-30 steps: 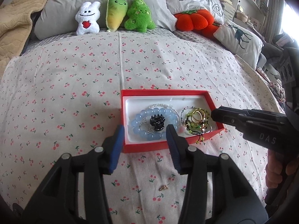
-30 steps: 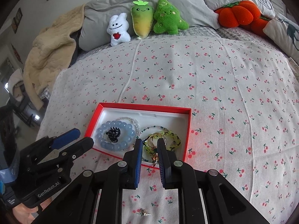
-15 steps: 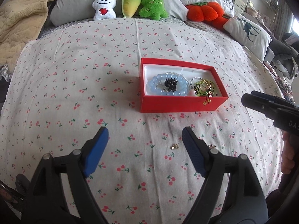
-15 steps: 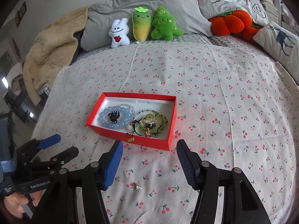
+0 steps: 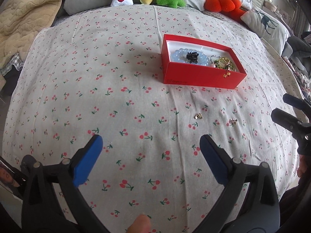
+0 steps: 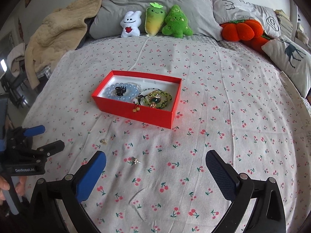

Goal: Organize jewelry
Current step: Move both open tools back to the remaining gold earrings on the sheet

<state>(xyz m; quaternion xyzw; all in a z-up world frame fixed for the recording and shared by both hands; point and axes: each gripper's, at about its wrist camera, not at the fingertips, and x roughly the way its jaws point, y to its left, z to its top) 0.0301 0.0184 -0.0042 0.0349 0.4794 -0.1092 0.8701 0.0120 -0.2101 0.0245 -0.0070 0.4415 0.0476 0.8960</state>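
We hold both grippers, left and right, spread, empty; two earrings at 11 o'clock; box at 12.

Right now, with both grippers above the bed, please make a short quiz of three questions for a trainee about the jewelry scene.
1. True or false: the black hair claw lies on the sheet, outside the red box.
2. How many small earrings lie loose on the cherry-print sheet, in front of the box?
3. Multiple choice: the left gripper and the right gripper are
A. both open and empty
B. both shut
C. left shut on a ring

Key
1. False: it rests on the blue bead bracelet, inside the box.
2. Two: one earring to the left, another earring nearer the right gripper.
3. A
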